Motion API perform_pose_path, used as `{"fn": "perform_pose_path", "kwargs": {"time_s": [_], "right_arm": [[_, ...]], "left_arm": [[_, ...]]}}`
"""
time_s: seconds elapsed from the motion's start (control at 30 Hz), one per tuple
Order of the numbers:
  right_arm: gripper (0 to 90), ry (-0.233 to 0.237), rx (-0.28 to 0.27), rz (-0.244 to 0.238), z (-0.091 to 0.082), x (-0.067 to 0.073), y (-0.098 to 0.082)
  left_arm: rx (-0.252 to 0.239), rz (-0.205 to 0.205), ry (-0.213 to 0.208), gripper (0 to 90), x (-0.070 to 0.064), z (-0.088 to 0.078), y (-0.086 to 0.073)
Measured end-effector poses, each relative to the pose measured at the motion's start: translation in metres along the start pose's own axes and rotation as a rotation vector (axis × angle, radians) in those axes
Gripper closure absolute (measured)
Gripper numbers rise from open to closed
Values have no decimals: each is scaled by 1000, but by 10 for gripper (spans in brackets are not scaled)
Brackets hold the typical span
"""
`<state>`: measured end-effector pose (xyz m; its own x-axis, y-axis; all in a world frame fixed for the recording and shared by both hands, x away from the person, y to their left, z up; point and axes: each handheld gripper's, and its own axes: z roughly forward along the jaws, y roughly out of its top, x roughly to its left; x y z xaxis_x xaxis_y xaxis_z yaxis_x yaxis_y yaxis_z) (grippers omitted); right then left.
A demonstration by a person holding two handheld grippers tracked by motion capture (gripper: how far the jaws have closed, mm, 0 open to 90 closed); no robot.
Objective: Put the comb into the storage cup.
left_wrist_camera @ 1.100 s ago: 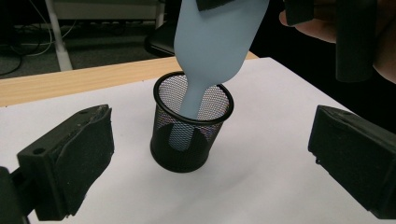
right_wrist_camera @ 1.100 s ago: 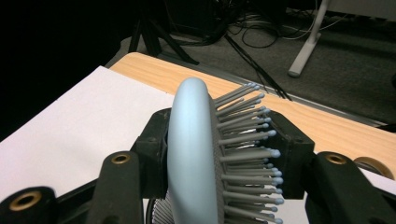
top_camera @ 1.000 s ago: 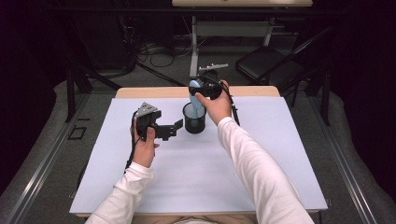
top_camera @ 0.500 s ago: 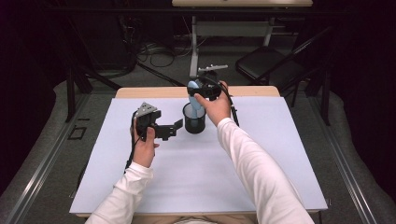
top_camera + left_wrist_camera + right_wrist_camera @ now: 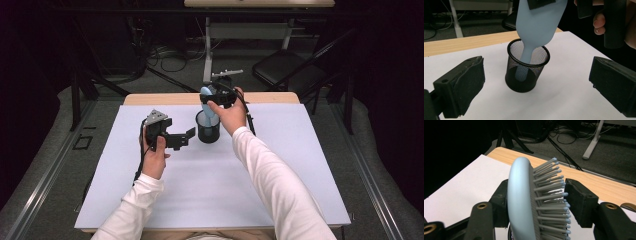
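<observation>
L claw wide open, level; R claw just opening.

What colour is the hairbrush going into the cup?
Light blue. The hairbrush shows best in the left gripper view, handle down in the black mesh cup.

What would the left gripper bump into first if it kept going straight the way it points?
Most likely the black mesh cup. It stands right ahead, centred between the open jaws of the left gripper, with bare white table cover before it. The blue hairbrush stands handle-down in the cup, so it comes after.
</observation>
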<state>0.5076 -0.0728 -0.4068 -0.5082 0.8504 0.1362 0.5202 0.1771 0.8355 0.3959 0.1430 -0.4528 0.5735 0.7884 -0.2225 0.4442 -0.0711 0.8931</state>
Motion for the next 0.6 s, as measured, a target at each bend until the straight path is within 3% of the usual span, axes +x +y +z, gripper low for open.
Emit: {"fn": "perform_pose_path", "kwargs": {"time_s": [0.17,0.6], "right_arm": [[359,-3,4,-4,1,0,0],[128,-46,-5,0,-1,-3,1]], "left_arm": [[1,0,0,4,0,0,0],[-1,2,-2,5,1,0,0]]}}
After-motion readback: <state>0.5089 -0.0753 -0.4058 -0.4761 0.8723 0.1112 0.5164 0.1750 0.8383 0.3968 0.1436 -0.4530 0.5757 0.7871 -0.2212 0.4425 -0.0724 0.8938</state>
